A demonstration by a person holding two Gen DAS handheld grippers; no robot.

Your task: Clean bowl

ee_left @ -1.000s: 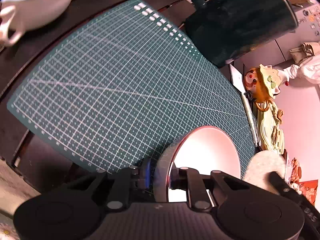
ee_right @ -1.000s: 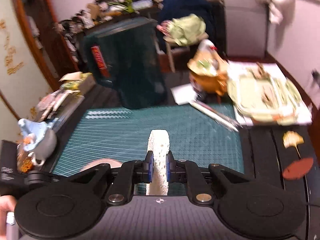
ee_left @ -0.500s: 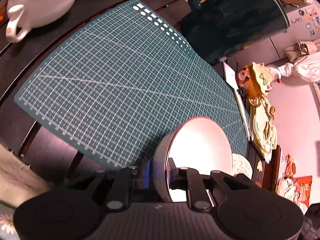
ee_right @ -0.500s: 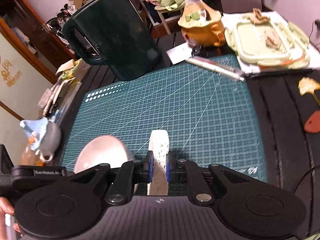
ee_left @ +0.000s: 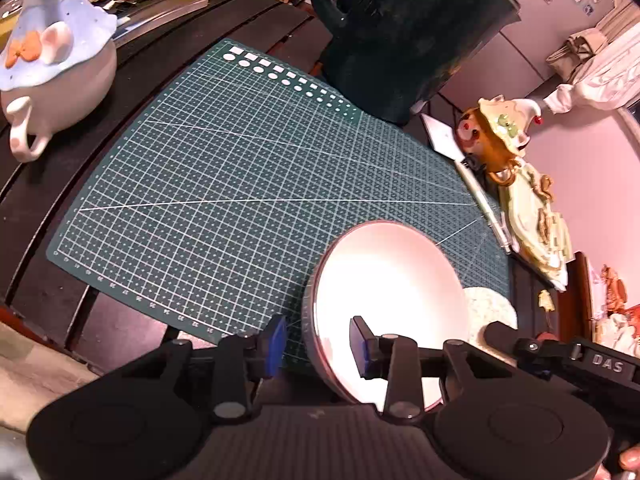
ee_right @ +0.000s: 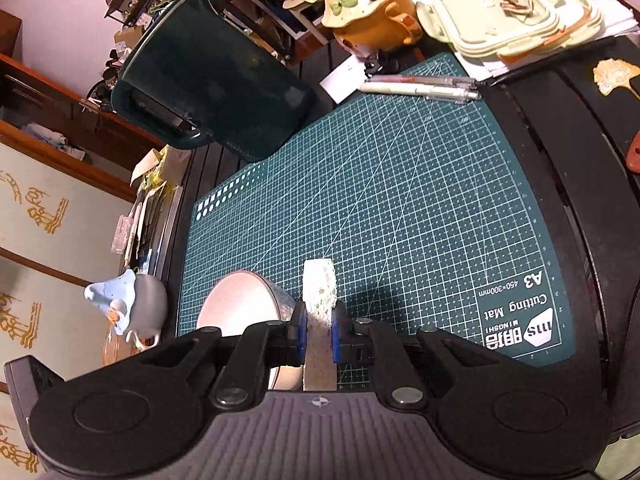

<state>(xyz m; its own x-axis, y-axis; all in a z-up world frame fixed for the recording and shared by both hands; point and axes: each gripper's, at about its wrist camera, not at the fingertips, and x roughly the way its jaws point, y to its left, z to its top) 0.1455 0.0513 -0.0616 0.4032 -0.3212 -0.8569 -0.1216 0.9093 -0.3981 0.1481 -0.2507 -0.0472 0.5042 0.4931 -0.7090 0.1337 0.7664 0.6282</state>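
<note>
Bowl [ee_left: 394,300] sits on the near edge of the green cutting mat [ee_left: 240,184], white inside, grey outside, rim toward my left gripper [ee_left: 318,344]. My left jaws are opening: the bowl's near rim is between them, the right pad hangs inside the bowl, the left pad stands clear of the outer wall. No squeeze that I can see.

My right gripper [ee_right: 319,330] is clamped tight on the sponge [ee_right: 319,290], a pale slab held on edge, its top sticking out past the blue pads. From the right wrist view the bowl [ee_right: 240,306] is just left of the sponge; touching or not, can't tell. From the left wrist view the sponge [ee_left: 490,304] peeks out behind the bowl's right side.

Around the mat on the dark table [ee_right: 560,128]: dark green jug [ee_left: 404,32] at the far edge, blue-capped teapot [ee_left: 56,68] at left, orange figurine teapot [ee_right: 368,16], pens [ee_right: 420,86], pale green lidded containers [ee_right: 508,8].
</note>
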